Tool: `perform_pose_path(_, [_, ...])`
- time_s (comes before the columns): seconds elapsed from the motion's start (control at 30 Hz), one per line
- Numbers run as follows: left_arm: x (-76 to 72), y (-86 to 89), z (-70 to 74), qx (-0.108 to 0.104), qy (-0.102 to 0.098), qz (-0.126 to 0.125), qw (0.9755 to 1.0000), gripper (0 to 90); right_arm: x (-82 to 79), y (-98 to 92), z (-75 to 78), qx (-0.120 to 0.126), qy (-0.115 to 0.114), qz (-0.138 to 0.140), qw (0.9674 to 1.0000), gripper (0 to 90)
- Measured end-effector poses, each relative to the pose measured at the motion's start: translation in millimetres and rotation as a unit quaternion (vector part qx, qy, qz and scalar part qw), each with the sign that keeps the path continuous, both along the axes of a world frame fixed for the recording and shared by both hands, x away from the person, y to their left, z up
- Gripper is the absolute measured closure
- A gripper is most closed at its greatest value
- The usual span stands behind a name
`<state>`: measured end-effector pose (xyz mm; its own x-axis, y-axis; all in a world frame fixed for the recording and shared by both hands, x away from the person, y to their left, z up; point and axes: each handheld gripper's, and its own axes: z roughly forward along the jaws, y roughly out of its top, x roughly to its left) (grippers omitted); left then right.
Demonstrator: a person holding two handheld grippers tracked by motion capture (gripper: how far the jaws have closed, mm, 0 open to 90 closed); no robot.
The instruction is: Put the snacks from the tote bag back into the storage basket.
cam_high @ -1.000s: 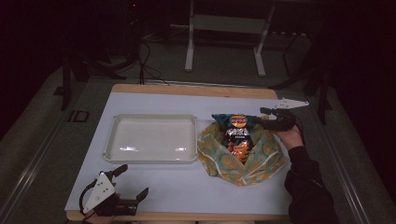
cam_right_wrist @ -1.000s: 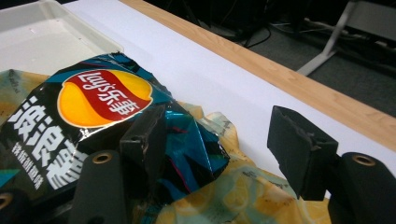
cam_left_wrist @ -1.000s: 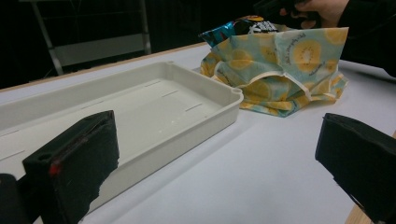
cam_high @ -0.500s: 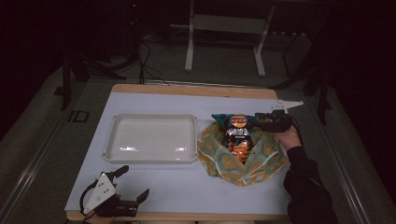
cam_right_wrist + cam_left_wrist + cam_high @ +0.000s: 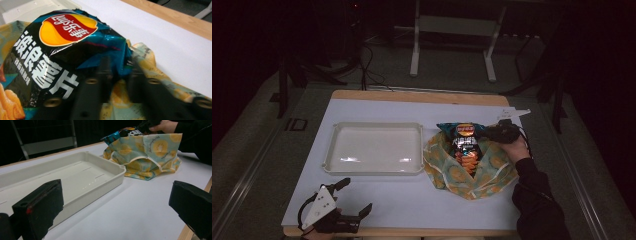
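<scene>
Right gripper view: right gripper (image 5: 120,72) jaws just closed, pinching chip bag (image 5: 62,50) edge; left gripper (image 5: 343,200) spread, resting on counter (image 5: 412,200).

Chip bag (image 5: 67,45) was glossy crinkled foil; my cloth bag (image 5: 150,155) soft matt fabric w/ print; tray (image 5: 374,150) smooth shiny plastic; desk (image 5: 412,200) matt white, wood edge.

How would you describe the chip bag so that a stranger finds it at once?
On the white table, look right of the white tray to the yellow-patterned cloth bag. The chip bag sticks out of it: shiny black and teal, with a red-and-yellow logo, gripped at its top corner by the right gripper.
</scene>
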<state>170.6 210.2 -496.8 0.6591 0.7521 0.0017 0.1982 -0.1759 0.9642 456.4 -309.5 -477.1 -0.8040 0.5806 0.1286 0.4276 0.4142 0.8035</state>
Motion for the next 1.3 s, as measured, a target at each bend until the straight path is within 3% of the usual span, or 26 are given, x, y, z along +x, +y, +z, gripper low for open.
perform_pose_path(0.07, [0.0, 0.2, 0.1, 0.0, 0.0, 0.0, 1.0, 0.1, -1.6, 0.4, 0.1, 0.001, -0.004, -0.007, 1.0, 89.2])
perform_pose_path(0.2, [-0.1, 0.0, 0.2, 0.0, -0.001, 0.0, 1.0, 0.1, -5.6, 1.7, 2.0, 0.001, -0.006, -0.019, 0.9998, 89.9])
perform_pose_path(0.47, [-0.1, 0.1, 0.4, -0.001, -0.002, 0.003, 1.0, 0.1, -21.1, 2.8, 14.3, 0.024, -0.026, -0.021, 0.9992, 90.0])
perform_pose_path(1.0, [0.7, -1.0, 0.5, -0.003, -0.002, 0.002, 1.0, 0.1, -46.3, 5.7, 44.4, 0.074, -0.058, 0.007, 0.9955, 90.0])
perform_pose_path(1.3, [0.5, -0.6, 0.6, -0.002, -0.003, 0.003, 1.0, 0.1, -50.6, 11.7, 58.3, 0.08, -0.07, 0.019, 0.9941, 90.0])
